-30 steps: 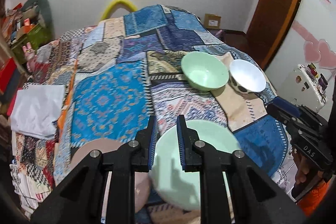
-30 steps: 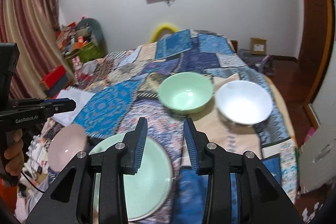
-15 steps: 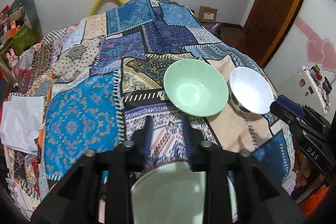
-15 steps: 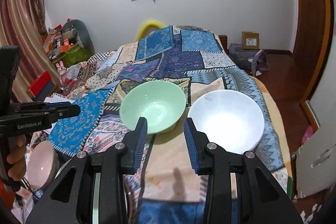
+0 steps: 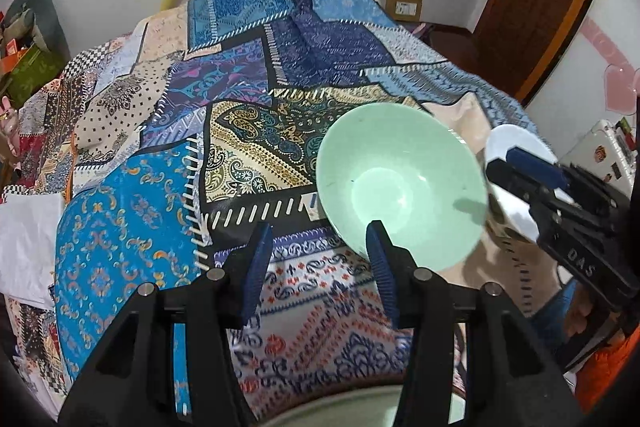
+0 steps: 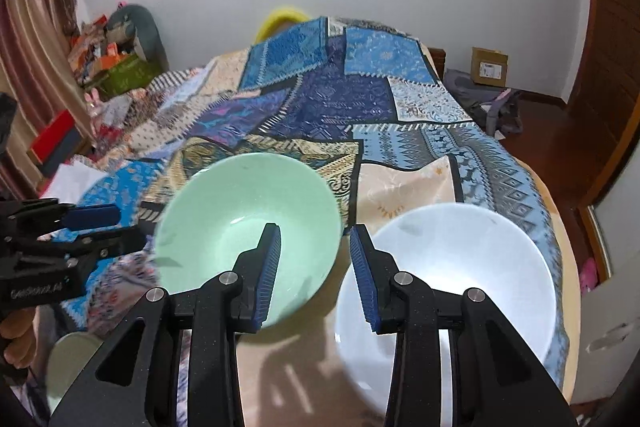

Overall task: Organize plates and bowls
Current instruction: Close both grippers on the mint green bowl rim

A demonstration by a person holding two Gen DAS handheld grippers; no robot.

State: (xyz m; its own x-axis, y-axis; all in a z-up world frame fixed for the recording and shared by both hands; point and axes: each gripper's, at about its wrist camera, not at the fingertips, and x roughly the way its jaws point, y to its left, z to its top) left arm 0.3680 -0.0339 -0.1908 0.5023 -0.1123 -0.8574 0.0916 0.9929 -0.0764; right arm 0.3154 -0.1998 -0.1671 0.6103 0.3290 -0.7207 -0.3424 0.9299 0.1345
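Left wrist: left claw (image 5: 318,263) opening, empty, now nearer green bowl (image 5: 402,183).

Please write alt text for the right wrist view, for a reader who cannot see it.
The right gripper, its jaws apart and holding nothing, hangs above a green bowl and a white bowl side by side on a patchwork bedspread. The left gripper enters from the left edge.
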